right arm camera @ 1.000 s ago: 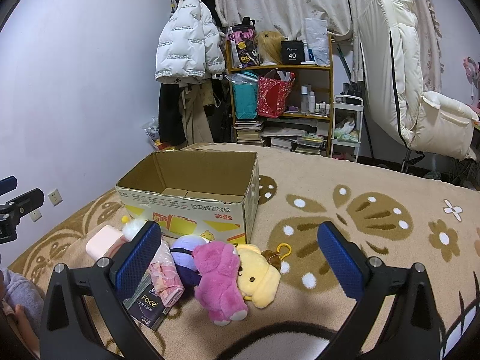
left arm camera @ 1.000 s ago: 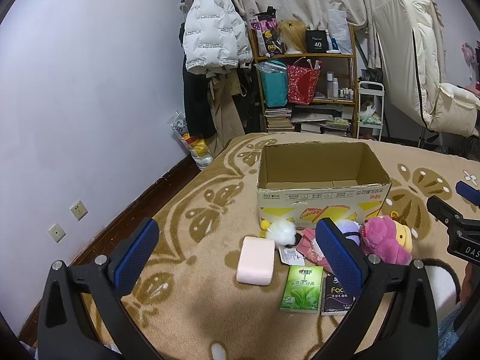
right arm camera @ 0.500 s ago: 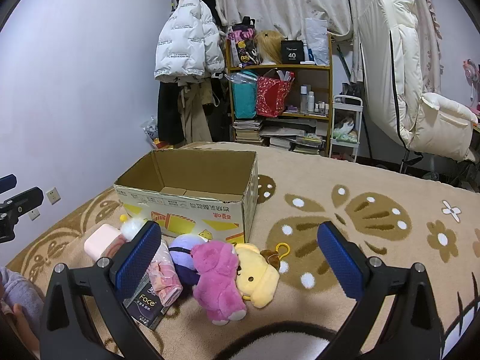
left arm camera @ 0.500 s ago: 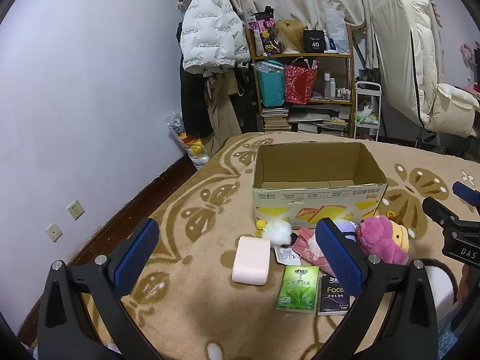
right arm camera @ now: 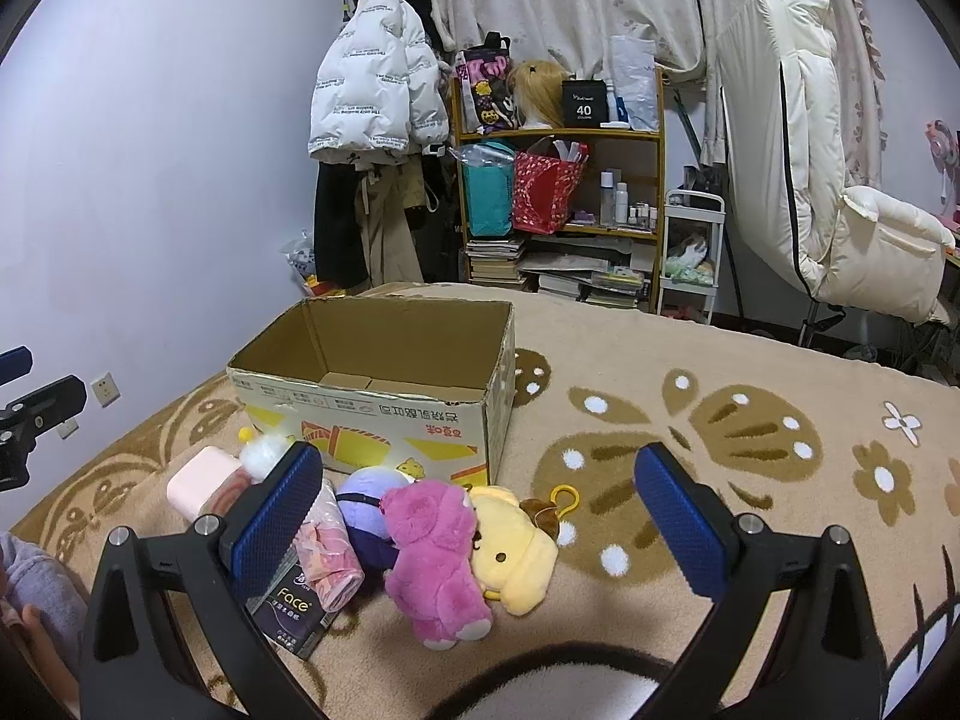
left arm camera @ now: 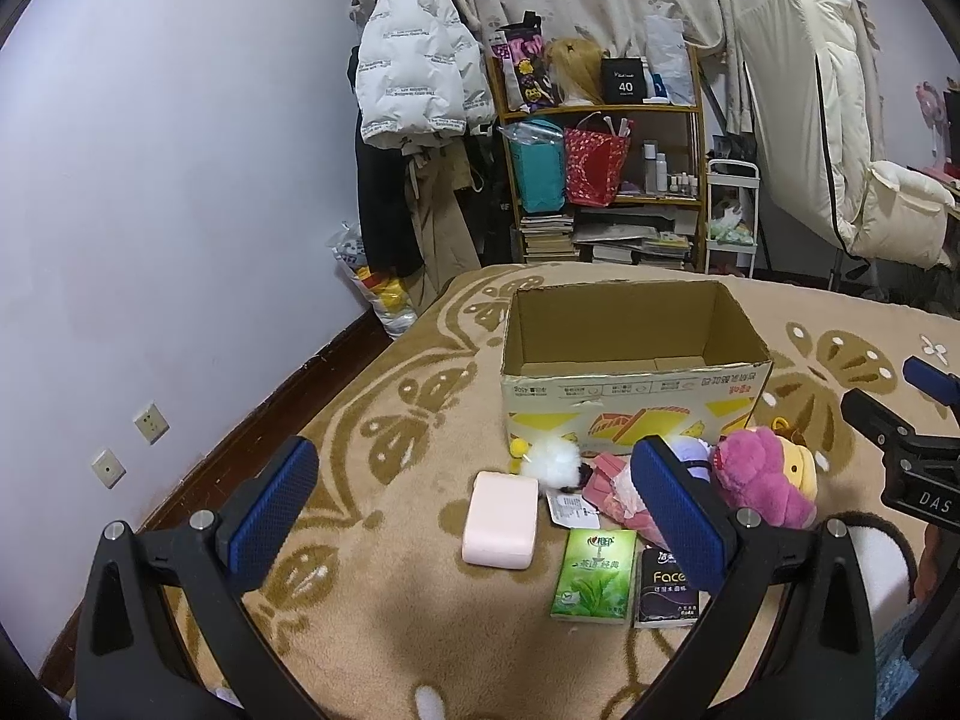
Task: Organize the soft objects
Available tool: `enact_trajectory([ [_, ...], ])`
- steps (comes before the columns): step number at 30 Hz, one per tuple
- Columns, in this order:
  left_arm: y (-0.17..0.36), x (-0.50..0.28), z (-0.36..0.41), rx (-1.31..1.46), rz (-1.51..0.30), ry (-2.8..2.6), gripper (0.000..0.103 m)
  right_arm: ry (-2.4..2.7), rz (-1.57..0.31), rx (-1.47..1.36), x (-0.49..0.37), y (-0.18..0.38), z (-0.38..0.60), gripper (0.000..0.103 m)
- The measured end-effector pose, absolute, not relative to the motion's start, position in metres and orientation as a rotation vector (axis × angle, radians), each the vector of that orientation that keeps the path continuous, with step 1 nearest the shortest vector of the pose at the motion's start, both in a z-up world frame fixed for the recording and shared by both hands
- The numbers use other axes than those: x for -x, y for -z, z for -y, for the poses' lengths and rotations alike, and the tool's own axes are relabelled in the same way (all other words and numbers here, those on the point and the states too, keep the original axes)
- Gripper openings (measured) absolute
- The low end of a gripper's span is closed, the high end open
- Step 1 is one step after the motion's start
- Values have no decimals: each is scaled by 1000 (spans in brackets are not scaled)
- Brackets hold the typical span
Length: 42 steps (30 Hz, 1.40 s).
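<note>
Left gripper (left arm camera: 474,510): jaws spread wide, nothing between them; it hangs above the blanket, short of the pile.
Right gripper (right arm camera: 474,516): also wide apart and empty, held over the toys.
Between the left fingers: the pink block (left arm camera: 501,519) lies flat, straight ahead, with the white pompom (left arm camera: 555,462) just beyond it.
Ahead and right of the left gripper: the green tissue pack (left arm camera: 594,573) and the black Face pack (left arm camera: 666,591) lie side by side; the pink folded cloth (left arm camera: 612,486) sits partly behind the right pad.
Between the right fingers: the pink bear (right arm camera: 435,552), leaning on the yellow plush (right arm camera: 516,552); the purple plush (right arm camera: 366,504) is behind them.
Beyond both: the cardboard box (left arm camera: 630,396), top up and apparently bare inside, stands touching the far edge of the pile.
Risk, crowding: the toys press together, so closing on the bear could likely drag the yellow plush or its ring along.
Risk, soft grip: plush squashes and may slip out on the way over the box wall.
Risk, flat packs: thin packs on deep pile may be hard to pinch.
Risk, collision: both tools work one small heap and could knock each other.
</note>
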State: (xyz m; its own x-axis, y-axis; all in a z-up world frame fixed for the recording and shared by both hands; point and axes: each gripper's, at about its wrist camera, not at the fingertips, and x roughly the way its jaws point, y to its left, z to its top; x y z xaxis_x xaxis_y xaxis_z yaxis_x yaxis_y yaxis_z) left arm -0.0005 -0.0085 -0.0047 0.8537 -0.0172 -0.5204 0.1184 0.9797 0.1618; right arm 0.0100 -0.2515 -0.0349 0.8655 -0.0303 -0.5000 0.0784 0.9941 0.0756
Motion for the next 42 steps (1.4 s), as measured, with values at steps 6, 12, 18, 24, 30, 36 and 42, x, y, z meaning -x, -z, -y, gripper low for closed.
enact_trajectory([
  [6, 5, 1, 10, -195, -543, 72, 103, 57, -522, -94, -11, 36, 251, 103],
  [12, 6, 1, 9, -197, -541, 72, 103, 58, -522, -92, -11, 35, 251, 103],
  [18, 6, 1, 9, -197, -542, 73, 103, 58, -522, -93, -11, 35, 251, 103],
  [24, 6, 1, 9, -199, -543, 73, 103, 59, -522, -92, -11, 35, 251, 103],
  [30, 6, 1, 10, -205, -541, 76, 103, 58, -523, -92, -11, 35, 251, 103],
  [36, 6, 1, 9, -208, -541, 73, 103, 59, -524, -91, -11, 35, 251, 103],
  [42, 6, 0, 9, -212, -542, 71, 103, 59, -524, -91, -11, 35, 251, 103],
])
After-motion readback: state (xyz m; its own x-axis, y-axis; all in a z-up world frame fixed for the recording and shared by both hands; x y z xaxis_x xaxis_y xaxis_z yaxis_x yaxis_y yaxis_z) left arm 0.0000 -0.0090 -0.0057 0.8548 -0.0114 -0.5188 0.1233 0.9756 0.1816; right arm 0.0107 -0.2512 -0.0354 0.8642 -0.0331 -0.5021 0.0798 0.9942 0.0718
